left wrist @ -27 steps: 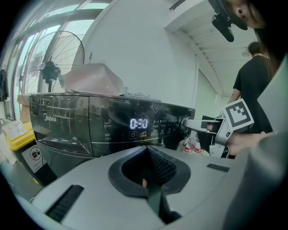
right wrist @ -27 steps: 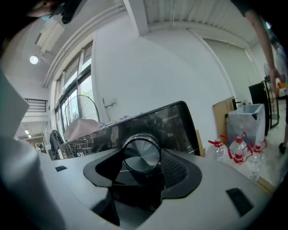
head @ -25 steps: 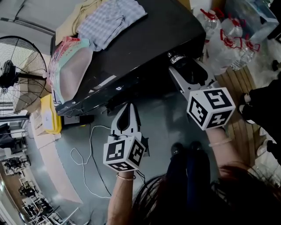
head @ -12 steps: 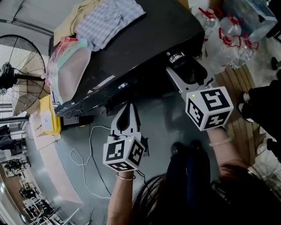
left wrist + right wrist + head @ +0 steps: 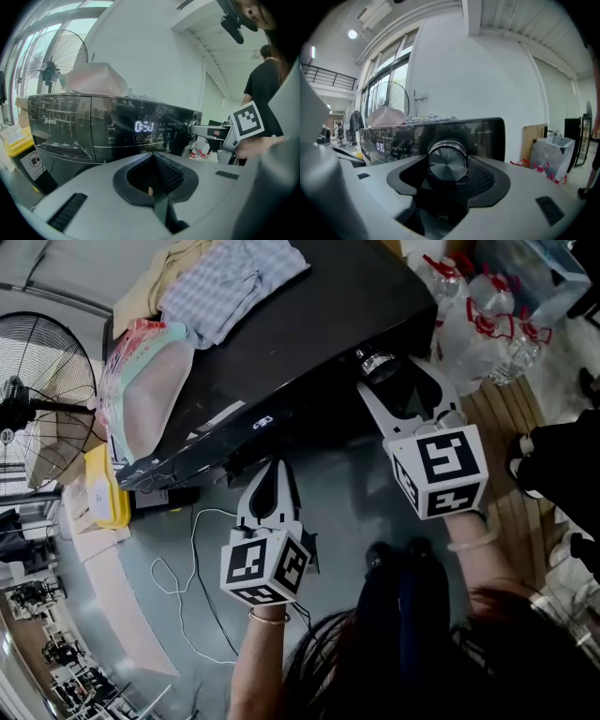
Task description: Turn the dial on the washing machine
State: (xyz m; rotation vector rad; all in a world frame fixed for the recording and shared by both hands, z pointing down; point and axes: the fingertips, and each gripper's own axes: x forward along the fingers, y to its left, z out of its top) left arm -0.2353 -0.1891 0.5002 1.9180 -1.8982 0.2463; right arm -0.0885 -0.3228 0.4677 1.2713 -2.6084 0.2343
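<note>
Right gripper [image 5: 401,385] has opened wide around the dial [image 5: 447,161], seemingly clear of it. Left gripper [image 5: 273,468], left of the dial, is pinched together, empty.

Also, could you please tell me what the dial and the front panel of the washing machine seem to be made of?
Dial: brushed metal, or plastic plated to look like it; silver face with fine circular grain and a bright rim. Front panel: glossy black plastic or glass; it mirrors the room, and lit digits glow through it.
</note>
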